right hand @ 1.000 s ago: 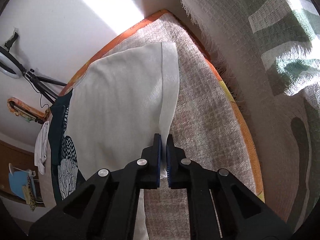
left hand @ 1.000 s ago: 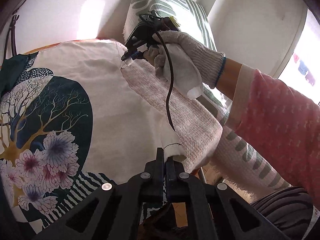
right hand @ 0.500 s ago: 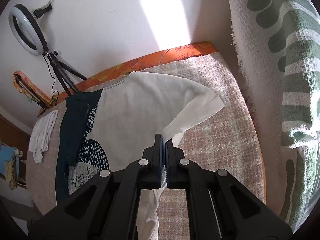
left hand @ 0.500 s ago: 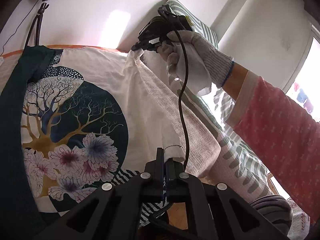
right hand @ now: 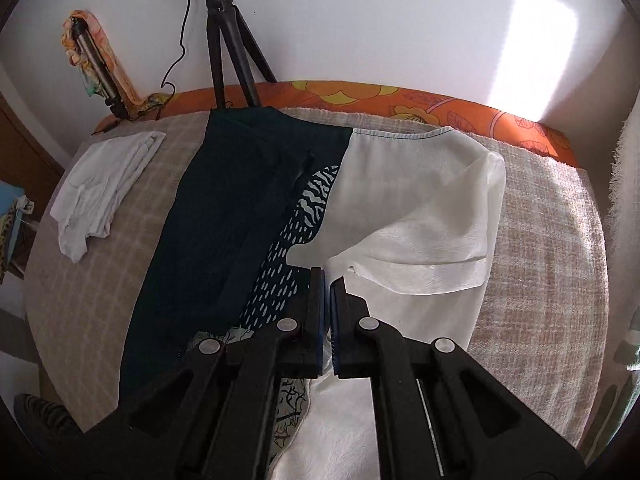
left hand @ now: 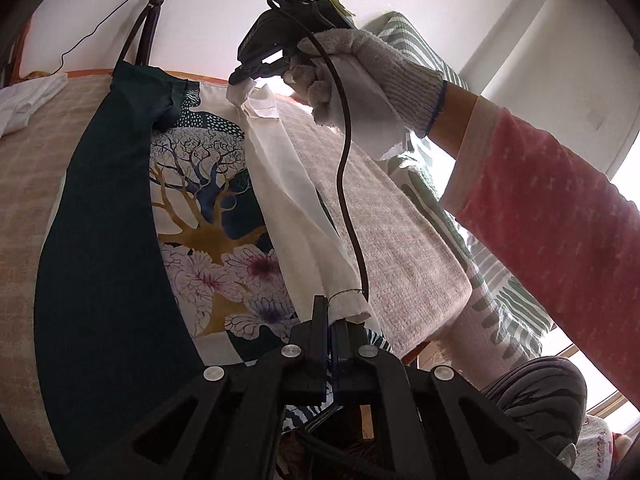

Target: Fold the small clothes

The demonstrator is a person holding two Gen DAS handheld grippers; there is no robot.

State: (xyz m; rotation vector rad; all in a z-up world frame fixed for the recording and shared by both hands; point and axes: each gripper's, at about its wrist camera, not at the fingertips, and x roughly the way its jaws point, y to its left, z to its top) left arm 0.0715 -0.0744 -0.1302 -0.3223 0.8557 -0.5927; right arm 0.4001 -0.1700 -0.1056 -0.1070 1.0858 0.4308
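A small garment (left hand: pixel 208 216), white with a dark green side and a tree-and-flower print, lies on a beige woven table cover (left hand: pixel 400 232). My left gripper (left hand: pixel 331 312) is shut on the near corner of its white edge. My right gripper (left hand: pixel 244 74), held by a gloved hand, is shut on the far corner of the same edge and lifts it above the print. In the right wrist view the right gripper (right hand: pixel 329 276) pinches the white cloth (right hand: pixel 420 216), which is turned over toward the dark green side (right hand: pixel 224 216).
A folded white cloth (right hand: pixel 104 184) lies at the table's far left. A black tripod (right hand: pixel 228 36) stands behind the table by the wall. An orange flowered edge (right hand: pixel 400 100) runs along the back. A green striped blanket (left hand: pixel 500 288) hangs at the right.
Both grippers have lifted the white edge and carried it left over the print toward the dark green side. Both have stayed shut on the cloth.
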